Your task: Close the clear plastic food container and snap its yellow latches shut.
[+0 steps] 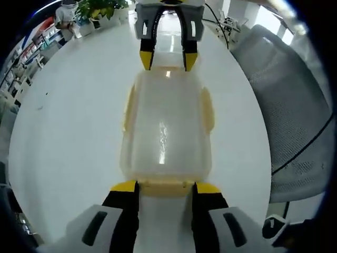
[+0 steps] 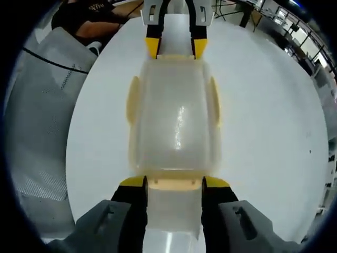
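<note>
Left gripper view, L to R: leafy green plants in pots (image 1: 100,9) at far edge of round white worktop (image 1: 68,132); shelving w/ coloured items further left, blurred. Clear rectangular plastic food container w/ lid on (image 1: 167,129) sits mid-worktop, well in from the edges. Pale yellow side latch (image 1: 128,108) on its left long side, another pale yellow side latch (image 1: 208,109) on its right long side; both lie flat against the walls. Left gripper (image 1: 166,188), black w/ yellow tips, open about as wide as the near end latch (image 1: 165,187), one tip either side of it, touching or just beside the container end; can't tell if pressing. Opposite gripper (image 1: 168,57) at the far end, yellow tips down on the lid rim. Grey mesh office chair (image 1: 295,116) off the worktop's right edge.

Right gripper view, L to R: same grey mesh chair (image 2: 42,121) beside the worktop (image 2: 263,116), a person's dark sleeve (image 2: 92,18) beyond it. Container (image 2: 175,116) lengthwise in front, side latches (image 2: 133,100) folded against it. Right gripper (image 2: 174,182) parted to about latch width, tips flanking the near end latch (image 2: 174,183), contact w/ it not clear. Left gripper (image 2: 176,47) at the far end, tips at the lid edge.
</note>
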A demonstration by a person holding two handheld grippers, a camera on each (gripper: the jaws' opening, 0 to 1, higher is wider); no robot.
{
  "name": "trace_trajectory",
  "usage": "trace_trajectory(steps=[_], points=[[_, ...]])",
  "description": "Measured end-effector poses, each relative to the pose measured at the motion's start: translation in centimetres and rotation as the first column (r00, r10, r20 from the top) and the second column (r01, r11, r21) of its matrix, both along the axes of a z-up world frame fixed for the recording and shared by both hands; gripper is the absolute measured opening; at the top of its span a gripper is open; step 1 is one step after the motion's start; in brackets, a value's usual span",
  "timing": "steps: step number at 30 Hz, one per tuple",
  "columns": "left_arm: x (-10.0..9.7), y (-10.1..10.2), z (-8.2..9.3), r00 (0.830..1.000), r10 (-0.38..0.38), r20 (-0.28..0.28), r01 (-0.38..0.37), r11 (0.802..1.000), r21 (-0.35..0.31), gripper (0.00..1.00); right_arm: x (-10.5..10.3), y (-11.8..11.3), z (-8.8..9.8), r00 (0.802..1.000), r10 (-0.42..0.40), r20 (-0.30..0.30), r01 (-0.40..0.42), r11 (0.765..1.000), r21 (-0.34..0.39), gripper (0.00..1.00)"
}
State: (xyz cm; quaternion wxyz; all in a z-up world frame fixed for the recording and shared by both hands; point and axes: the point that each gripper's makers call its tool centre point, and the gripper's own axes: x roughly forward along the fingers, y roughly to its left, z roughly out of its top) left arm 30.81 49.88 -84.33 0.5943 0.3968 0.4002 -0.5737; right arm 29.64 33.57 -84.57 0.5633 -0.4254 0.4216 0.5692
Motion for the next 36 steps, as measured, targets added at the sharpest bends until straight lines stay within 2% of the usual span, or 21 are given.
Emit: trace_trajectory(steps=[9, 12, 15, 24, 30, 36], points=[[-0.2, -0.2, 0.0, 1.000, -0.011, 0.007, 0.011, 1.000, 0.023, 0.33, 0.2, 0.0, 0.0, 1.000, 0.014, 0.008, -0.015, 1.000, 0.020, 0.36], [-0.5, -0.4, 0.1, 1.000, -0.018, 0.005, 0.018, 0.999, 0.029, 0.33, -0.4, -0.2, 0.1, 1.000, 0.006, -0.004, -0.006, 1.000, 0.029, 0.36], [-0.9, -0.8, 0.5, 1.000, -0.019, 0.009, 0.019, 0.999, 0.041, 0.33, -0.4, -0.4, 0.3, 1.000, 0.008, 0.013, -0.009, 1.000, 0.027, 0.36], [-1.7, -2.2, 2.8, 0.999, 0.001, 0.043, -0.002, 1.000, 0.029, 0.33, -0.7, -1.7, 3.1, 0.998, 0.022, 0.052, -0.026, 0.997, 0.070, 0.36], [-2.1, -3.2, 4.1, 0.998, 0.021, 0.056, -0.023, 0.999, 0.026, 0.33, -1.1, -2.7, 4.0, 0.998, 0.025, 0.064, -0.030, 0.996, 0.078, 0.36], [-2.5, -4.4, 5.5, 0.997, 0.030, 0.070, -0.032, 0.999, 0.034, 0.33, -1.4, -3.9, 5.8, 0.996, 0.039, 0.084, -0.047, 0.994, 0.097, 0.36]])
